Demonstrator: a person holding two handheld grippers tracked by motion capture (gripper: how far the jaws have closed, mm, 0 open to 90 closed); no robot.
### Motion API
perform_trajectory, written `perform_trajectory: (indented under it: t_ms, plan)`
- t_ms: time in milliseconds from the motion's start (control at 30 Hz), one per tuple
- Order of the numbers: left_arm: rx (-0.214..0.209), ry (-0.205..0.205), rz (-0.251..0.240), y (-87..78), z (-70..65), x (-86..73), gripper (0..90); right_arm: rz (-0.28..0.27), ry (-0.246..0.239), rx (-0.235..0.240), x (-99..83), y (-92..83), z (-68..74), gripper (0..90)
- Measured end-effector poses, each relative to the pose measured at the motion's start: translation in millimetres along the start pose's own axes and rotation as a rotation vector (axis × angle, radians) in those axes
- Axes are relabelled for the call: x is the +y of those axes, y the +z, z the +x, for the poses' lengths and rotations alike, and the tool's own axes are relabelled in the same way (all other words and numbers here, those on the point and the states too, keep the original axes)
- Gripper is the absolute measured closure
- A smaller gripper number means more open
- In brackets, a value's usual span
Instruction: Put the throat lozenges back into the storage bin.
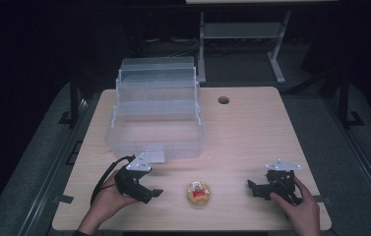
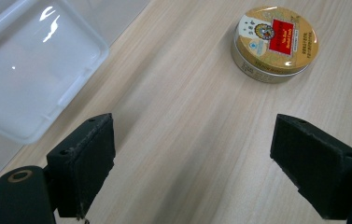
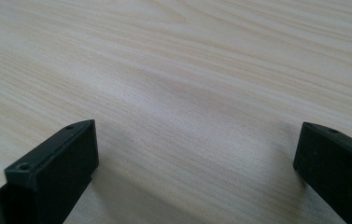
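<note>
Pale wooden table (image 1: pixel 252 128) bears a round tin (image 1: pixel 199 193), lid up, between both spread-jawed hand-held grippers.

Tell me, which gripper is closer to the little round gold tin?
The left. The left gripper sits just left of the gold tin, jaws open toward it. The right gripper is farther off on the tin's other side, also open.

On the table (image 1: pixel 252 128), the tin (image 1: pixel 199 193) sits near the front edge, between the 2 grippers: left gripper (image 1: pixel 156 192) just to its left, right gripper (image 1: pixel 250 185) further off to its right. Behind the tin and left gripper stands the tiered box (image 1: pixel 154 110), toward the table's left-centre.
</note>
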State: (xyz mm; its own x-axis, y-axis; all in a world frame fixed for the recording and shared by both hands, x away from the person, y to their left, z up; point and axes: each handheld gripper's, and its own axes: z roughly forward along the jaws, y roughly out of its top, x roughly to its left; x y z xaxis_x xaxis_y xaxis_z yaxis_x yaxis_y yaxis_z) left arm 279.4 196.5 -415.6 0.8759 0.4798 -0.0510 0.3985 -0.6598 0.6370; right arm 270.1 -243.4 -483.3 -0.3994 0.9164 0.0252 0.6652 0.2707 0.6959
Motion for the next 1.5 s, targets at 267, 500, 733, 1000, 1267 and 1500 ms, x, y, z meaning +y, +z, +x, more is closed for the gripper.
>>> perform_trajectory:
  t_ms: [267, 500, 733, 1000, 1267, 1500]
  plan:
    - [-0.015, 0.005, 0.012, 3.1, -1.0, 6.8, 13.4, 0.0, 0.0, 0.0, 0.0, 0.0, 0.1, 0.0]
    - [-0.024, 0.02, 0.017, 6.0, -2.7, 12.9, 13.4, 0.0, 0.0, 0.0, 0.0, 0.0, 0.1, 0.0]
    - [-0.031, 0.034, 0.022, 9.3, -4.7, 19.6, 13.6, 0.0, 0.0, 0.0, 0.0, 0.0, 0.0, 0.0]
    - [-0.045, 0.045, 0.039, 13.4, -6.9, 26.0, 13.7, 0.0, 0.0, 0.0, 0.0, 0.0, 0.0, 0.0]
    - [-0.058, 0.054, 0.047, 17.3, -10.4, 32.8, 13.7, 0.0, 0.0, 0.0, 0.0, 0.0, 0.0, 0.0]
    - [-0.067, 0.064, 0.055, 20.5, -11.8, 38.9, 13.7, 0.0, 0.0, 0.0, 0.0, 0.0, 0.1, 0.0]
